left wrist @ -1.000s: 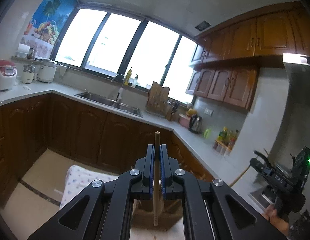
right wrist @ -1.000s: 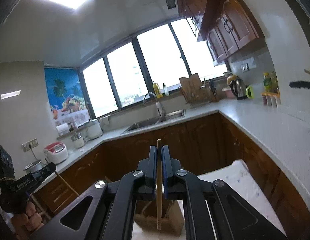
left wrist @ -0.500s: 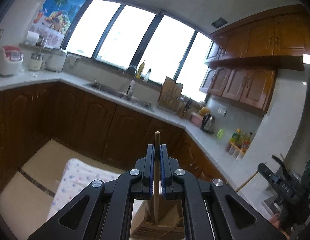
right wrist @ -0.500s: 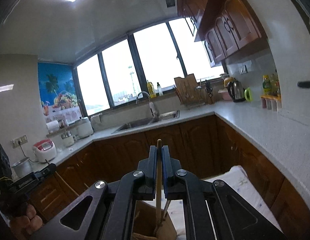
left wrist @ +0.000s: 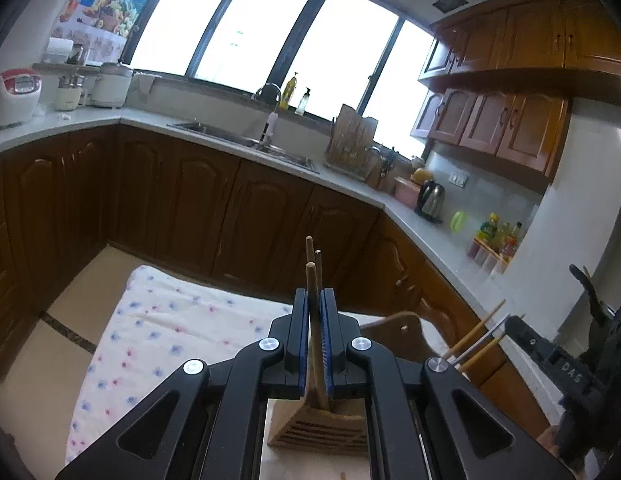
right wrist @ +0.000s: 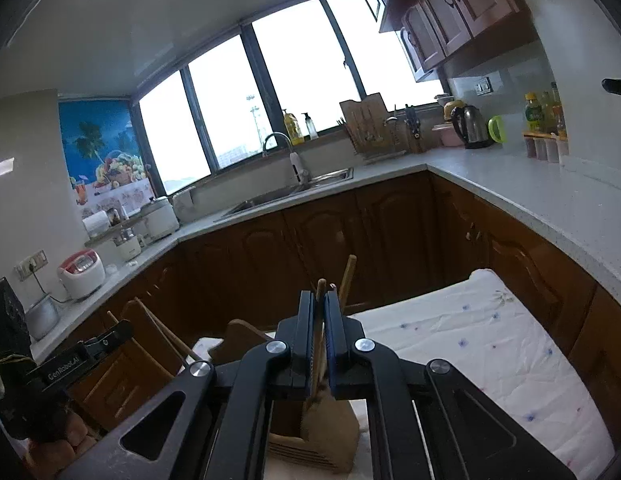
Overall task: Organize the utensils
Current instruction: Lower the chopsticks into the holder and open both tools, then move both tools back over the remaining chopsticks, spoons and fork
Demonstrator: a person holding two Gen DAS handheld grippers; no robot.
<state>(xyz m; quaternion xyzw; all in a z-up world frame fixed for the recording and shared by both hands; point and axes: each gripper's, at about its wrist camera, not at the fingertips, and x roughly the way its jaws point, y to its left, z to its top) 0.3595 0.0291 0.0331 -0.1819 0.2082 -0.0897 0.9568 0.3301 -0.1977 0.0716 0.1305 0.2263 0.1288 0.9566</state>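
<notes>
- Chopsticks are the business here: the left gripper (left wrist: 314,304) is pinched nearly closed on one wooden chopstick (left wrist: 311,300), which stands upright between its blue pads, with its lower end down in a wooden utensil holder (left wrist: 310,426).
- Two more sticks rise just behind the held one in the left wrist view.
- Right gripper (right wrist: 320,312) is likewise narrowed onto a wooden chopstick (right wrist: 320,320), whose foot goes into the same kind of slatted wooden holder (right wrist: 322,436) directly below the fingers.
- Another stick (right wrist: 347,278) leans to the right, just behind that grip.
- Under the holder lies a white cloth with small blue and pink flowers (left wrist: 162,332), covering the counter it stands on.
- Beyond are dark brown cabinets (left wrist: 198,200), a pale L-shaped worktop, and a steel sink (left wrist: 246,142) with a curved tap.
- Farther off are a kettle (left wrist: 430,200), a red-topped rice cooker (left wrist: 14,96), and wide bright windows (left wrist: 250,28).
- Readable writing: "GenRobot.AI" on the left gripper as seen by the right wrist camera, and "DAS" on the right gripper in the left wrist view.
</notes>
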